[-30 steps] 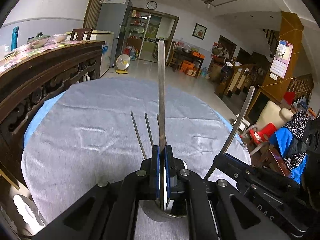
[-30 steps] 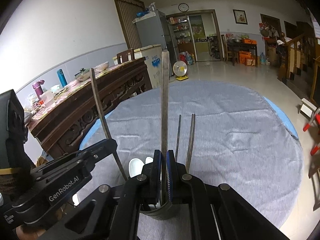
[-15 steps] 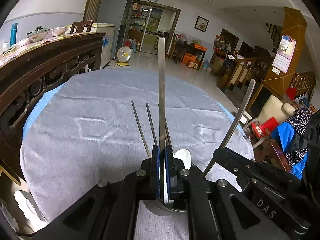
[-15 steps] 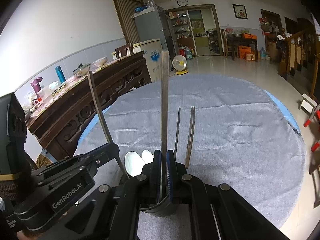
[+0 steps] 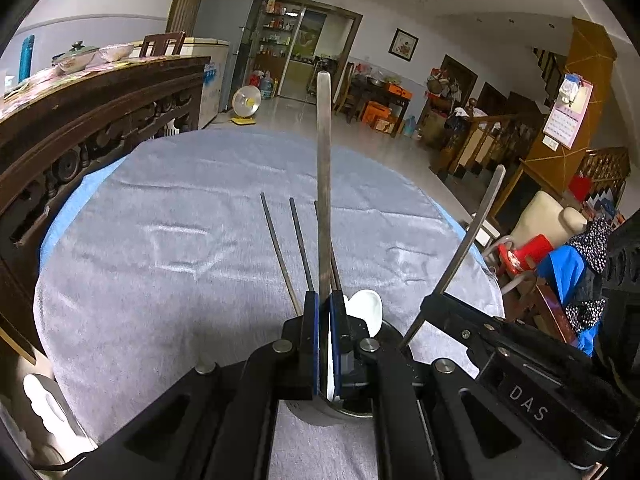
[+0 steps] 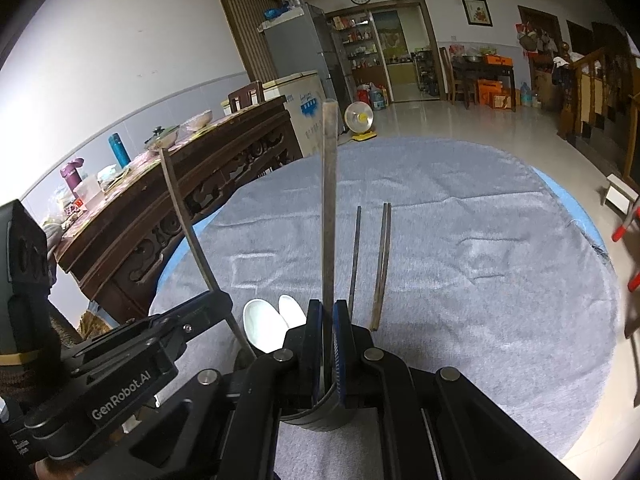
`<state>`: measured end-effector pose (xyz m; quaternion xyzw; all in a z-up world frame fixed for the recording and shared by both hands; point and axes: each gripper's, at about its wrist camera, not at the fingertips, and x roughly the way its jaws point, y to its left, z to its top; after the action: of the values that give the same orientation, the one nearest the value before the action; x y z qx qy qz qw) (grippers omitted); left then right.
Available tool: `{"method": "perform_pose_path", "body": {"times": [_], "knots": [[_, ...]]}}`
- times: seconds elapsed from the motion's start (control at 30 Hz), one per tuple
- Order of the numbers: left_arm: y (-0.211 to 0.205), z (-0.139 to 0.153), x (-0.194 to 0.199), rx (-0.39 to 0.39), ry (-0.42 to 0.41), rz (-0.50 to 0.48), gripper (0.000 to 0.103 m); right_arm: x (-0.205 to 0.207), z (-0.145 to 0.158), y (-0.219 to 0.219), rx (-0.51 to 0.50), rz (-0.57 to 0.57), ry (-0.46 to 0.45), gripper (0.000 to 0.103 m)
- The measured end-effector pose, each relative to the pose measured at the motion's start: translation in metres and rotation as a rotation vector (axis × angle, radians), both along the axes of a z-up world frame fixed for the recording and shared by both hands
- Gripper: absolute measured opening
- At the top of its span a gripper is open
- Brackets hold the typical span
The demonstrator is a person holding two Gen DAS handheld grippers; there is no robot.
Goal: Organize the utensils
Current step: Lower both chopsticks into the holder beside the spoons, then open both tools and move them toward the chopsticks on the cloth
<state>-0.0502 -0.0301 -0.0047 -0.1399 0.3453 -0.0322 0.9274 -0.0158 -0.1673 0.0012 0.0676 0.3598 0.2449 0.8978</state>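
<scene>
My left gripper [image 5: 324, 312] is shut on a flat metal utensil handle [image 5: 323, 168] that stands upright; its lower end reaches into a metal utensil cup [image 5: 352, 410] just below the fingers. My right gripper [image 6: 329, 320] is shut on another upright metal handle [image 6: 329, 200] above the same cup [image 6: 320, 416]. Each gripper shows in the other's view, the right one in the left wrist view [image 5: 440, 304], the left one in the right wrist view [image 6: 216, 300]. Dark chopsticks [image 5: 298, 248] [image 6: 370, 264] and white ceramic spoons [image 5: 366, 308] [image 6: 266, 322] stand in the cup.
The cup stands near the front edge of a round table under a grey cloth [image 5: 192, 248] [image 6: 480, 264]. A dark carved wooden sideboard [image 5: 92, 120] [image 6: 180, 208] with dishes and bottles runs along the left. Chairs and clothes [image 5: 568, 256] stand to the right.
Both grippers have sunk slightly toward the cup with their handles still held; the spoons and chopsticks now show more between them.
</scene>
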Motion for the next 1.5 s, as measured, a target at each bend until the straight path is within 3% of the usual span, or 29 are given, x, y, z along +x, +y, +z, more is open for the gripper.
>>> {"method": "perform_pose_path", "body": {"times": [0.63, 0.87, 1.07, 1.13, 1.27, 1.5], "knots": [[0.005, 0.001, -0.004, -0.024, 0.034, 0.013, 0.007, 0.003, -0.006, 0.000, -0.013, -0.001, 0.061, 0.007], [0.016, 0.008, -0.009, -0.056, 0.049, 0.029, 0.047, 0.001, -0.002, -0.008, 0.010, -0.007, 0.066, 0.007], [0.050, 0.029, -0.019, -0.113, -0.005, 0.100, 0.068, 0.004, 0.003, -0.030, 0.051, -0.032, 0.088, 0.007], [0.065, 0.032, -0.019, -0.128, -0.010, 0.137, 0.069, 0.010, 0.001, -0.042, 0.072, -0.053, 0.108, 0.010], [0.100, 0.022, -0.009, -0.132, 0.042, 0.225, 0.070, 0.030, -0.013, -0.064, 0.097, -0.089, 0.188, 0.025], [0.130, -0.036, 0.035, -0.078, 0.311, 0.266, 0.070, 0.075, -0.056, -0.077, 0.071, -0.078, 0.387, 0.026]]}}
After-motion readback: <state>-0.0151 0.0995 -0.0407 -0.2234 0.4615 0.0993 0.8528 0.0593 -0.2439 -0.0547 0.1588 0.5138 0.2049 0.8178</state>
